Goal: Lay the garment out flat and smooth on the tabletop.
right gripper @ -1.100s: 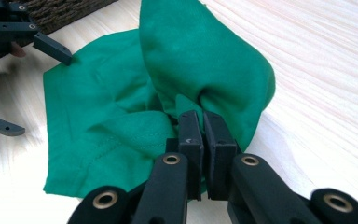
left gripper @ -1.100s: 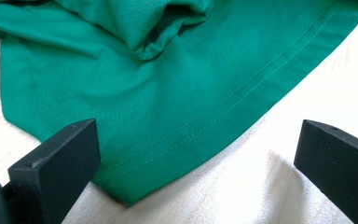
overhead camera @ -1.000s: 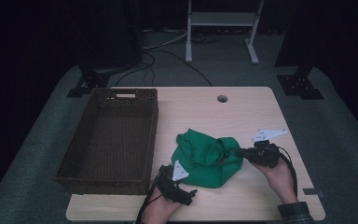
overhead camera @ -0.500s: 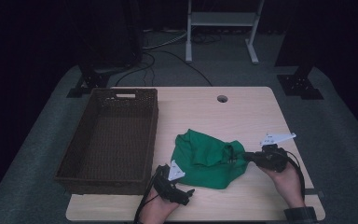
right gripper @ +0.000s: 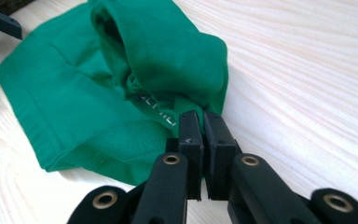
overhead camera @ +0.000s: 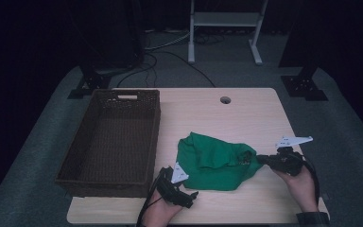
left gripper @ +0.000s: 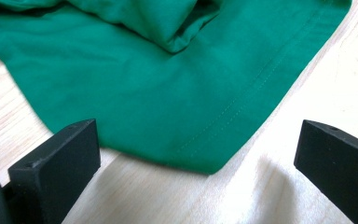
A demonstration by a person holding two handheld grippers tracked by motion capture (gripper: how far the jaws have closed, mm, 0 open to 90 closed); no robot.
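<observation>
A green garment [overhead camera: 215, 161] lies crumpled on the wooden table [overhead camera: 246, 113], right of the basket. My right gripper [overhead camera: 260, 160] is shut on the garment's right edge; in the right gripper view its jaws pinch a fold of green cloth [right gripper: 168, 65] near a printed label, at my right gripper [right gripper: 200, 116]. My left gripper [overhead camera: 189, 191] rests low by the garment's front left corner. Its jaws stand wide open in the left gripper view, my left gripper [left gripper: 196, 149], with the hemmed corner of the cloth [left gripper: 168, 93] lying just ahead of them, untouched.
A dark wicker basket [overhead camera: 105, 142] stands on the left part of the table. A small round hole [overhead camera: 225, 100] sits near the far edge. Bare tabletop runs behind and to the right of the garment. Black stands and cables lie on the floor beyond.
My right gripper has moved toward the front right of the table, pulling the garment's right edge along and stretching the cloth out. The left gripper has stayed put.
</observation>
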